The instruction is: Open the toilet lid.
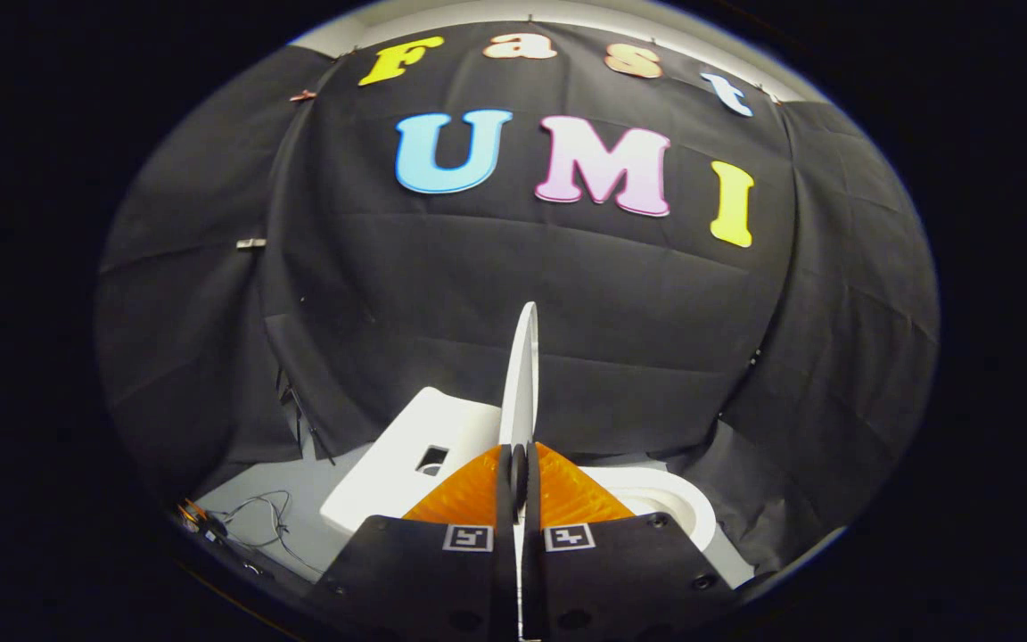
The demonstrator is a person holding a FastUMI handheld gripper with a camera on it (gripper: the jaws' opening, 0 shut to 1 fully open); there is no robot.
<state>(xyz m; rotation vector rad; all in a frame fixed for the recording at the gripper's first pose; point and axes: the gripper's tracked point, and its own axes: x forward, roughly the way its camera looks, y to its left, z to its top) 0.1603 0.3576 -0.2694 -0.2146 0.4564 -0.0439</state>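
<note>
Fingers [519, 468] closed tight on thin edge of toilet lid [522, 374] — lid stands up btwn them, seen edge-on. Looks hard, smooth, prob. slippery — best held at this rim. Bowl [669, 504] just beyond, right.

The toilet lid [522, 374] is seen edge-on, raised upright and clamped between the closed fingers of the tool [519, 468]. The tank [406, 455] lies to its left, the white seat [665, 499] to its right, and loose cables [255, 522] on the floor.

One toilet lid [521, 374], one tank [406, 455], one bowl [669, 504], and one tool [519, 468] clamped on the lid.
</note>
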